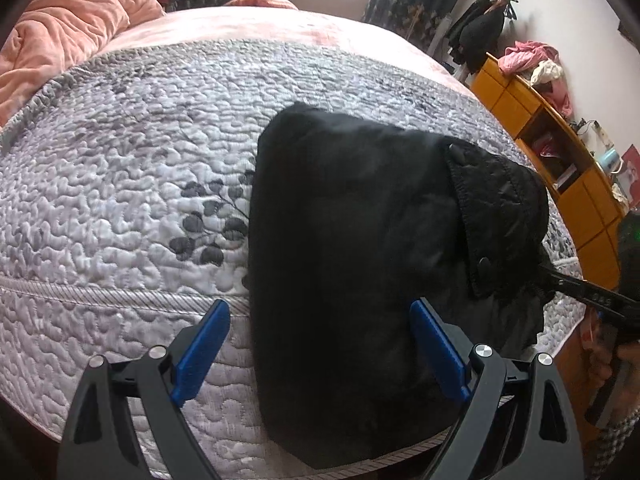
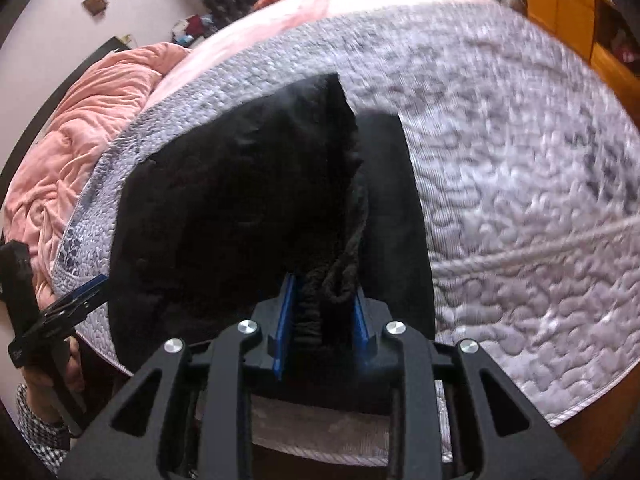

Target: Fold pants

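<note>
Black pants (image 1: 352, 248) lie folded on the grey quilted bedspread (image 1: 120, 184), near the bed's front edge. A flap with snap buttons (image 1: 484, 216) is turned over on their right side. My left gripper (image 1: 320, 304) hovers open over the near end of the pants, its blue pads (image 1: 204, 352) wide apart and pressing on nothing. In the right wrist view, my right gripper (image 2: 324, 300) is shut on a bunched, fuzzy edge of the pants (image 2: 240, 200) and holds that fold raised off the layer beneath. The left gripper (image 2: 80, 292) shows at that view's left edge.
A peach blanket (image 1: 60, 32) is heaped at the bed's far left. An orange wooden shelf unit (image 1: 560, 152) with clothes on top stands right of the bed. A person's hand and checked sleeve (image 2: 44, 420) hold the left tool. The bed's front edge (image 1: 120, 288) is close.
</note>
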Available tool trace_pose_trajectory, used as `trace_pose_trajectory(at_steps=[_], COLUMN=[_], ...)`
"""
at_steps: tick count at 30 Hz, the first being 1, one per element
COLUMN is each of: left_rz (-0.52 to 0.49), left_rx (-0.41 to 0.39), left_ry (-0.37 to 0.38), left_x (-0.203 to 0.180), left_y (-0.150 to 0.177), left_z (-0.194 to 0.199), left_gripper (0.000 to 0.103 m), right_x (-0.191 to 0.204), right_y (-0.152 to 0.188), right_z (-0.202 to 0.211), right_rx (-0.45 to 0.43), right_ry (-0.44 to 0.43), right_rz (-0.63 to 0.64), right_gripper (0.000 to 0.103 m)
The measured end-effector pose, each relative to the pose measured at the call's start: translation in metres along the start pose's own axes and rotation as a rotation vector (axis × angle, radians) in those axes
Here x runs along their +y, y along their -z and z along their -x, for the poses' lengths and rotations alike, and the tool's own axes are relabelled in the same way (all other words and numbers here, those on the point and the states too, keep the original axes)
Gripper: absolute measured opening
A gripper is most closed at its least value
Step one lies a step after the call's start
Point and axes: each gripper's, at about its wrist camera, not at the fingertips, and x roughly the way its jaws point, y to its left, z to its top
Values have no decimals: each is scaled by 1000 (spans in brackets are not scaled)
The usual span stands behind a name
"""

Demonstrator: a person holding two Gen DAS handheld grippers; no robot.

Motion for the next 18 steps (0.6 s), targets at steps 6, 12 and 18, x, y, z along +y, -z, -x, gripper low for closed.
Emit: trace_pose_trajectory(at_steps=[6, 12, 18], left_rz=[7, -21, -1], left_rx=[11, -31, -40], left_ry=[1, -25, -32], left_x=[0, 1, -3], left_y=[3, -9, -31], left_z=[-5, 5, 6], left_gripper=[92, 92, 92], right_x=[0, 7, 6], right_y=[3, -13, -63], right_z=[-5, 26, 29], right_rx=[9, -50, -100], right_ry=[27, 65, -5], right_rz=[18, 70, 49], right_gripper=[35, 55, 59])
